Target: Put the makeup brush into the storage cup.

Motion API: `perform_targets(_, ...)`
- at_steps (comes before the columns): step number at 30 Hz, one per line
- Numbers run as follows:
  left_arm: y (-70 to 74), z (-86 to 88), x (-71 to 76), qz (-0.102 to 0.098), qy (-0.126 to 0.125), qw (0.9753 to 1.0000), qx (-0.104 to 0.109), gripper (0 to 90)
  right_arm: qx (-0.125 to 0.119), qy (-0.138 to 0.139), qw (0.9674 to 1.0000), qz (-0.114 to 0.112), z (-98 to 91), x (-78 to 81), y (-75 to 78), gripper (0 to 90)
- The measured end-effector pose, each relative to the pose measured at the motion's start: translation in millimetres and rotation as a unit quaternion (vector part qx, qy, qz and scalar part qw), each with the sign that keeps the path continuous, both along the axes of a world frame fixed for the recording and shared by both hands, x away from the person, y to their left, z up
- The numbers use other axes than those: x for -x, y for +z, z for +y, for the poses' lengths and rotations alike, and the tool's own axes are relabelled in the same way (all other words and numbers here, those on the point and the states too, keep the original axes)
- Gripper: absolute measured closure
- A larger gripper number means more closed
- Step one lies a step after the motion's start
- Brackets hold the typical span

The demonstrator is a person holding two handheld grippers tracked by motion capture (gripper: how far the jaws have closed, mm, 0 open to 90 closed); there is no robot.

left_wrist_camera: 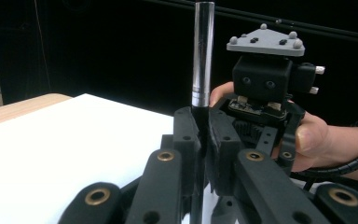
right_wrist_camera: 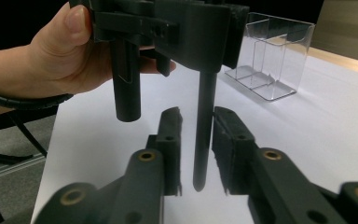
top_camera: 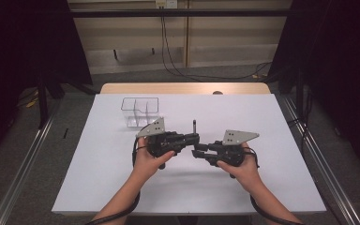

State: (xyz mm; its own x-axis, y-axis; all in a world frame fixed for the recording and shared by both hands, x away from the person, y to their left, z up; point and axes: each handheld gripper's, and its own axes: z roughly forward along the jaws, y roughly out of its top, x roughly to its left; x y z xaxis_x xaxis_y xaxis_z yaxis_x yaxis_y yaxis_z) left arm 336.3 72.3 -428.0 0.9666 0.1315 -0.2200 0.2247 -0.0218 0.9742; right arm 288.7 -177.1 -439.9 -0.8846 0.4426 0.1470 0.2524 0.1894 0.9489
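Polished metal at one end and dark at the other, a thin rod [left_wrist_camera: 202, 56] stands upright above the middle of the white bench [top_camera: 98, 178], held off its surface. The left gripper [top_camera: 193, 138] has its fingers [left_wrist_camera: 186, 140] closed tight on the rod partway down, so the shiny upper part rises above them in the left gripper view and the dark lower part hangs beneath them in the right gripper view. The right gripper [top_camera: 198, 153] faces the left one from close by, its tips just under and beside the other's. Its fingers [right_wrist_camera: 170, 140] stand on either side of the rod's lower end [right_wrist_camera: 203, 140] with a visible gap on each side, so they are parted and not pressing on it. Each gripper is held in a hand [top_camera: 147, 161], the forearms coming in from the near edge of the bench, with a black ribbed cable [top_camera: 117, 215] trailing along each. A grey three-cornered plate [top_camera: 152, 127] sits on top of each gripper. Beyond the left gripper, towards the far left of the bench, stands a clear plastic box [top_camera: 139, 112] divided into compartments, well apart from the rod.
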Motion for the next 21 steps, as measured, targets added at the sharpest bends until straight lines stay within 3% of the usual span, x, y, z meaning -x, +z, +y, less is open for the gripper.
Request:
perform_targets(11, 1.9, 2.9, -1.3, -0.002, 0.004, 1.0000, 0.002, 83.7, -0.028, -0.018, 0.9994, -0.009, -12.0, 0.5, 0.5, 45.5)
perform_targets(21, 3.3, 6.9, -0.5, -0.003, 0.012, 0.9999, -0.001, 83.7, -0.026, -0.020, 0.9994, -0.005, -17.6, -0.7, 0.9, 28.0)
